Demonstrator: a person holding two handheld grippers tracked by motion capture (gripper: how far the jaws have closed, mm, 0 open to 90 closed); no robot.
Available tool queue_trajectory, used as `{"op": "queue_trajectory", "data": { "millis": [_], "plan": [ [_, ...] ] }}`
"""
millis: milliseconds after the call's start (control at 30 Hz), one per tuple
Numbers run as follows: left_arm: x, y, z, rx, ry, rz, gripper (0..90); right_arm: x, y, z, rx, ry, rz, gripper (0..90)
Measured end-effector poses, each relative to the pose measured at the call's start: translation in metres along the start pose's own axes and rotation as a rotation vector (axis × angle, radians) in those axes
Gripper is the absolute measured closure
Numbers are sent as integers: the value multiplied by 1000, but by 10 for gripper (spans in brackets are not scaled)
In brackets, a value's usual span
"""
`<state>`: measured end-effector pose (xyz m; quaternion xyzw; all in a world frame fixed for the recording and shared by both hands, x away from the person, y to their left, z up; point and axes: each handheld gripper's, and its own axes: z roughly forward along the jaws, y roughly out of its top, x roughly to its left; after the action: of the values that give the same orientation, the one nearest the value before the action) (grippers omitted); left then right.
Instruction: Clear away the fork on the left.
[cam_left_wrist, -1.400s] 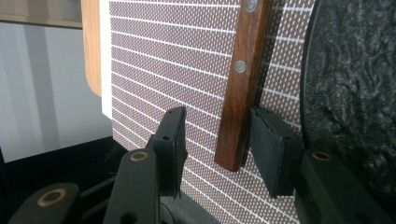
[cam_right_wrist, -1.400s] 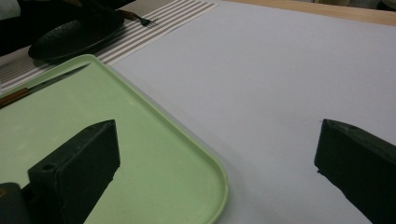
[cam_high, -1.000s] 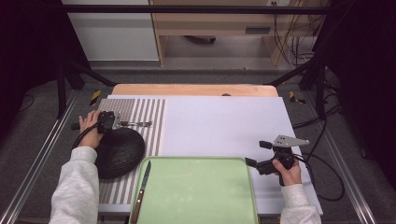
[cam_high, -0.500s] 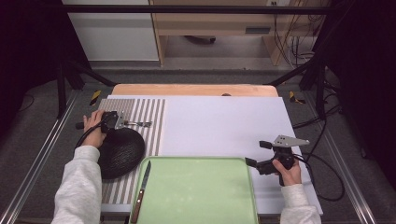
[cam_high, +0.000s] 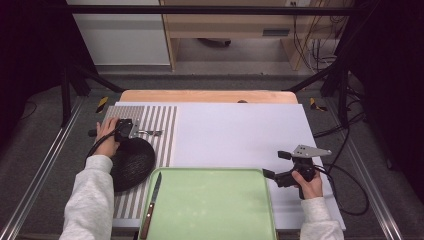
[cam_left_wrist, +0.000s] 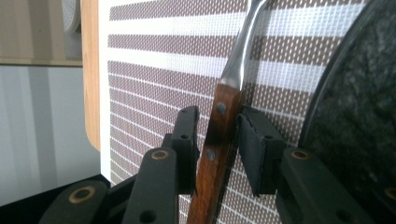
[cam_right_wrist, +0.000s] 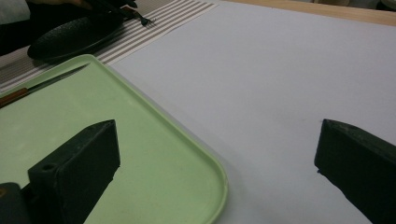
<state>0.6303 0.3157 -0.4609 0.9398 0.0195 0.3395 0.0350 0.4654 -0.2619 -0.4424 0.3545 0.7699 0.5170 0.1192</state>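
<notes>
A fork with a riveted brown wooden handle and a steel neck (cam_left_wrist: 219, 126) is seen between the jaws of the left tool (cam_left_wrist: 215, 140); the left pad appears to be pressed to the handle, while a thin gap is seen at the right pad, so a firm grip cannot be told. In the high view the left tool (cam_high: 131, 129) is held over a mat of brown and white woven stripes (cam_high: 162, 120), with the fork's steel end (cam_high: 151, 133) lying ahead of its jaws. A round black speckled plate (cam_high: 131, 162) is found just beside the left tool, on the side nearer the person. The right tool (cam_right_wrist: 219, 158) is held wide open with nothing between its jaws, above the white worktop (cam_right_wrist: 289, 79). A pale green rounded plastic tray (cam_right_wrist: 154, 154) lies under its left jaw, and a knife with a brown wooden handle and steel blade (cam_right_wrist: 42, 86) rests on the tray's far edge. In the high view the right tool (cam_high: 272, 165) is seen just beside the tray's corner (cam_high: 260, 172).
</notes>
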Motion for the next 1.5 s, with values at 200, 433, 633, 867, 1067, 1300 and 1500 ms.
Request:
{"op": "queue_trajectory", "data": {
  "millis": [200,433,633,867,1067,1300,1500],
  "plan": [
    [0,2,1,2,-6,21,686,0,0,0,0,2,-1,6],
    [-1,3,1,3,-19,74,735,0,0,0,0,2,-1,6],
    [-1,6,1,27,-20,103,752,0,0,-1,-5,1,0,5],
    [-3,9,1,43,-12,105,764,0,0,-1,-6,0,1,6],
    [-4,9,-1,43,-2,69,767,0,0,-1,-7,-2,2,5],
    [-5,9,-8,30,19,55,767,0,0,-1,-7,-1,1,6],
    [-4,10,-19,11,54,26,767,0,0,-1,-7,-2,2,6]
  ]
}}
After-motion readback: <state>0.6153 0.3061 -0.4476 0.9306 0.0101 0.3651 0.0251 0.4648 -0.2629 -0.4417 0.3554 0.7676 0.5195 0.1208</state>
